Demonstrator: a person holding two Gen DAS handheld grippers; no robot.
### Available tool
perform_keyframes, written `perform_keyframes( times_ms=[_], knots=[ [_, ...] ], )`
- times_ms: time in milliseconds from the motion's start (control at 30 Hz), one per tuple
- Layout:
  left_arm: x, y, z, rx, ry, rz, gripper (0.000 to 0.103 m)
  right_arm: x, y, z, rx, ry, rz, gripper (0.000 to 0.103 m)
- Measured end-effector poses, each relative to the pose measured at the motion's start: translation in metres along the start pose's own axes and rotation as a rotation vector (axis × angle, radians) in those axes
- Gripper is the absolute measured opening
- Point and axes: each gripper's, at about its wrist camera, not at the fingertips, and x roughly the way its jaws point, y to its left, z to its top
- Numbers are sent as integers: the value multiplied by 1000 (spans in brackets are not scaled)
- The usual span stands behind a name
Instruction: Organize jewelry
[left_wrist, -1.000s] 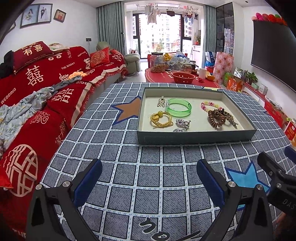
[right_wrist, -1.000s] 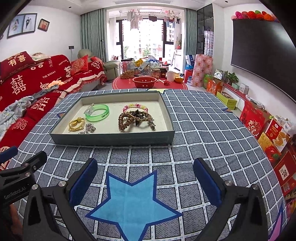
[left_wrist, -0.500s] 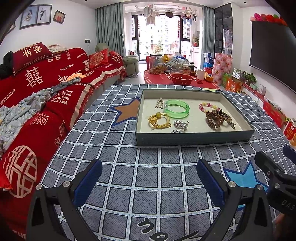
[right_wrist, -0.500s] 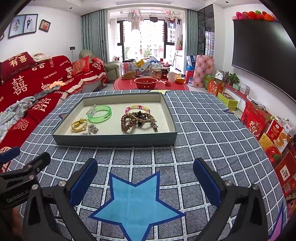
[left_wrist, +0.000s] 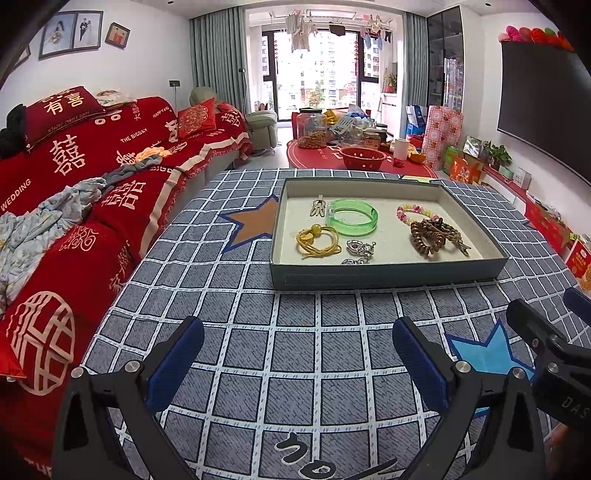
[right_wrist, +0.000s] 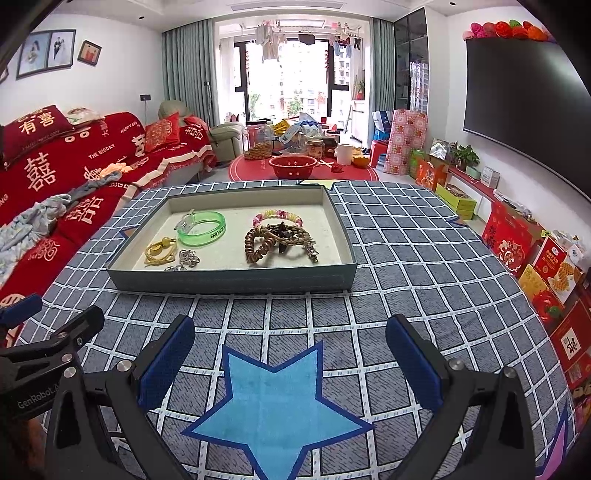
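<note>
Ahead of both wide-open, empty tools sits the shallow grey cardboard tray (left_wrist: 388, 277) of jewelry. Its translucent green plastic bangle (left_wrist: 352, 221) lies nearer the left tool (left_wrist: 295, 365) than the right tool (right_wrist: 290, 360).

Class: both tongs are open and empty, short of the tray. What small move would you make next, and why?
Probably ease the right tongs forward over the tray's near wall toward the brown bead bracelet: all the jewelry lies inside the tray, and nothing is gripped.

A long sofa under a red cover with white characters (left_wrist: 85, 173) stands along the white left wall. Grey-green curtains (right_wrist: 188, 70) frame a bright balcony window (right_wrist: 288, 74). A large dark screen (right_wrist: 524, 107) hangs on the right wall.
</note>
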Motion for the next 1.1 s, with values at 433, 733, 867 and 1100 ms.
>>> perform_keyframes(
  times_ms=[433, 733, 867, 1100],
  knots=[
    [-2, -2, -1, 5, 2, -5, 103, 0, 0, 0, 0, -1, 0, 103],
    [-2, -2, -1, 4, 2, -5, 103, 0, -1, 0, 0, -2, 0, 103],
    [-2, -2, -1, 5, 2, -5, 103, 0, -2, -1, 1, -1, 0, 103],
    [-3, -2, -1, 4, 2, -3, 103, 1, 0, 0, 1, -2, 0, 103]
  ],
)
